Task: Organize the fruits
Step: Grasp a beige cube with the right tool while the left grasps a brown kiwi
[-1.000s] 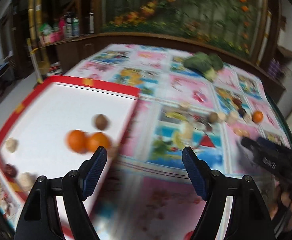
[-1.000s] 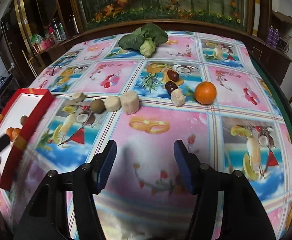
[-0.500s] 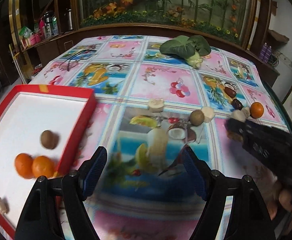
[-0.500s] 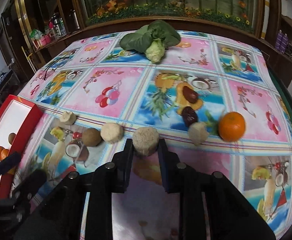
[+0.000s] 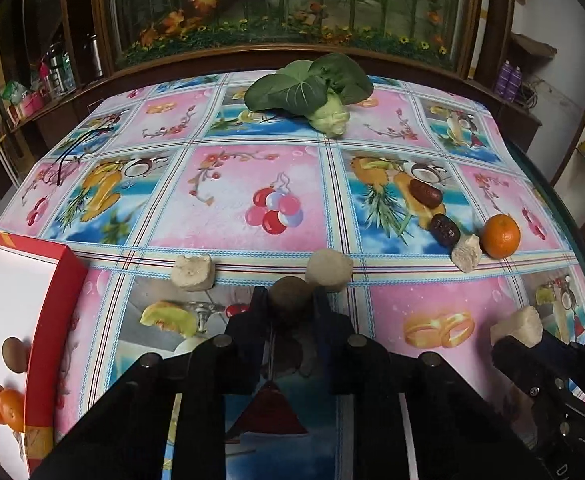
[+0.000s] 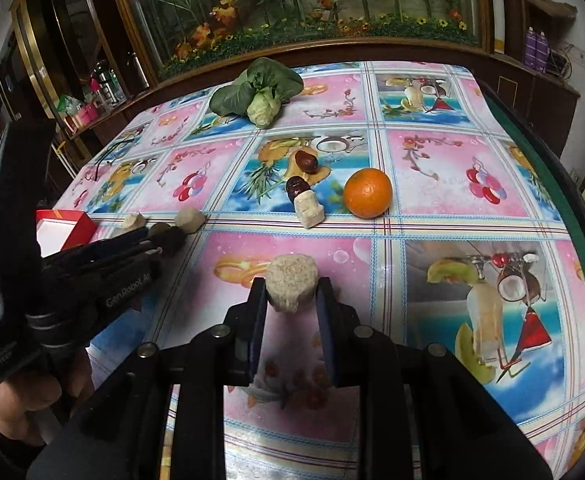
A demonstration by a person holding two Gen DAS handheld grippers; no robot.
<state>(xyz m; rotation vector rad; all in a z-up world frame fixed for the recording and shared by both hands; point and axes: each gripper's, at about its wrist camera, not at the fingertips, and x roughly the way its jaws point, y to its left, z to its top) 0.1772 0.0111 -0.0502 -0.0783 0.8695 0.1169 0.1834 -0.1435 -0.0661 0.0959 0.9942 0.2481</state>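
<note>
- Brown and round, a small fruit is pinched between the fingers of the left gripper, whose jaws have just been closing; it sits on the tablecloth to the right of the red tray.
- A pale, rough cylinder piece is clamped between the pads of the right gripper, further right of the red tray.
- Two oranges and another brown fruit are seen inside the red tray.
- Two beige chunks are found just right of the tray's far corner, one touching the pinched brown fruit.
- Well to the right of the tray, a single orange, a pale lump and two dark red dates are grouped close together.
- A leafy green vegetable is laid at the table's far side, well beyond the tray.
</note>
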